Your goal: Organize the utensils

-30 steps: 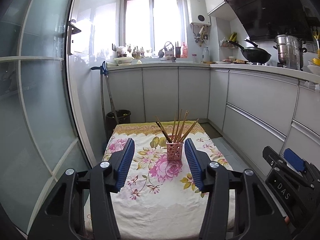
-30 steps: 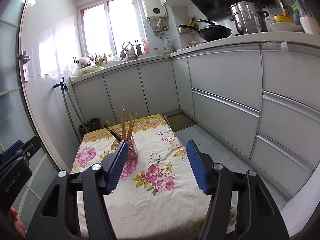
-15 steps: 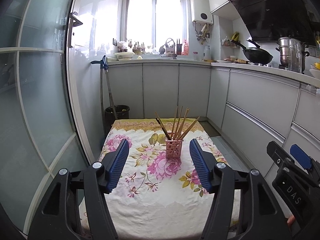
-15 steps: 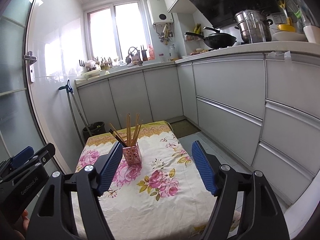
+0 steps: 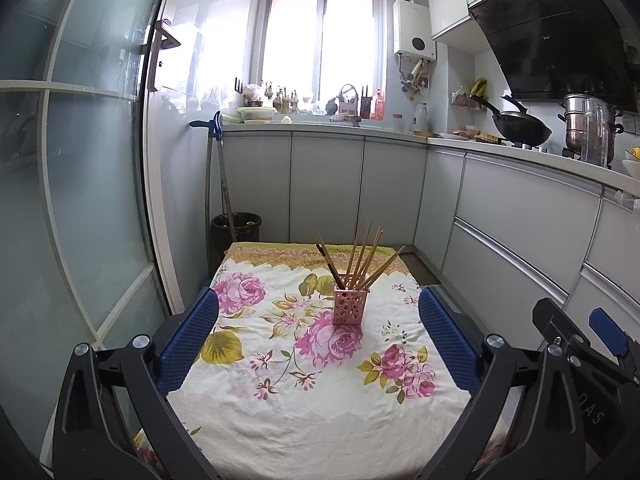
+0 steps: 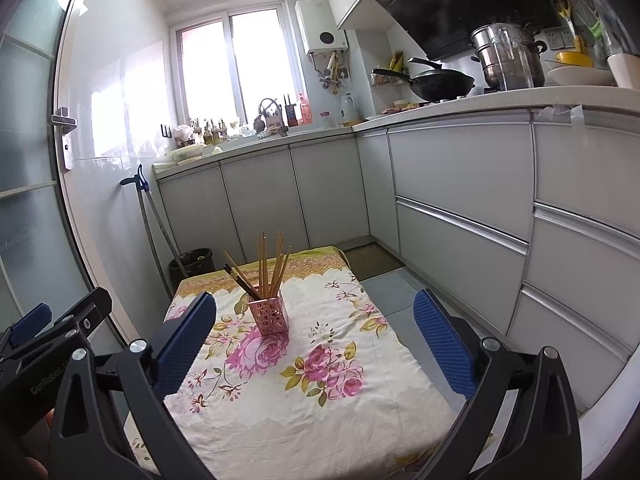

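Observation:
A pink perforated holder [image 5: 350,306] [image 6: 269,315] stands upright on the flowered tablecloth [image 5: 280,392] [image 6: 304,400], toward its far end. Several wooden chopsticks [image 5: 366,256] [image 6: 268,264] and a dark-tipped one fan out of it. My left gripper [image 5: 318,338] hangs over the cloth's near half, short of the holder; its jaws are opening wide with nothing between them. My right gripper [image 6: 316,340] is likewise back from the holder, its jaws opening, nothing between the blue pads [image 6: 444,344]. Each gripper shows at the edge of the other's view.
A glass sliding door [image 5: 80,200] runs along the left. Grey cabinets [image 6: 460,208] line the back and right, with a wok [image 6: 436,82] and steel pot [image 6: 508,56] on the counter. A black bin [image 5: 236,230] and mop [image 5: 216,168] stand behind the table.
Both grippers' jaws have spread much wider apart. Both views now sit slightly farther back from the holder, which has not moved.

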The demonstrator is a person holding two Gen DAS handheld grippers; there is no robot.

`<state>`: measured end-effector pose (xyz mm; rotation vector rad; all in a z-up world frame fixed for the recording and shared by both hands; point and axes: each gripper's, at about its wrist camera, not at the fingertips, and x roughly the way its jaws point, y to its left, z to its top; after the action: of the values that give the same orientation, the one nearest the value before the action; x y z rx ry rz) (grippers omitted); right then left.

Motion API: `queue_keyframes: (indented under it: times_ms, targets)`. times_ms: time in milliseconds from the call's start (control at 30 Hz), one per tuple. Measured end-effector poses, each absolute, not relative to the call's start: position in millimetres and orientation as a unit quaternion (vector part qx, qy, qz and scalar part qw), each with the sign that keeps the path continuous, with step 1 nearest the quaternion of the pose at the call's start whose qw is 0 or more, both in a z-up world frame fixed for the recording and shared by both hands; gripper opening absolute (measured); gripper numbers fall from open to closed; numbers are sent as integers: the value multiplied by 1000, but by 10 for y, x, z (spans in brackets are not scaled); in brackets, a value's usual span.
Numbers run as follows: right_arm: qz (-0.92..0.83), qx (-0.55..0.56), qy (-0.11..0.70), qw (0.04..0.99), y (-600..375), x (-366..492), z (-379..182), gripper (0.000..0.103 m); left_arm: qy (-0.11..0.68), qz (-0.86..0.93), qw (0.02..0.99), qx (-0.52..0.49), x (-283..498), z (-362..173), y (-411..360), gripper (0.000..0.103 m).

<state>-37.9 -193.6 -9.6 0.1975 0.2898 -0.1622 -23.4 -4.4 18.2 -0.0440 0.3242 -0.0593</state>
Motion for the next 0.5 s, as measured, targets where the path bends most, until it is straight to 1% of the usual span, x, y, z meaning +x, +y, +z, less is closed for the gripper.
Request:
queue_keyframes:
  times_ms: [500]
  targets:
    - [-82,99,150,980,-1964,-368,-82,96,164,-29,986,-20,-226,180,-48,96]
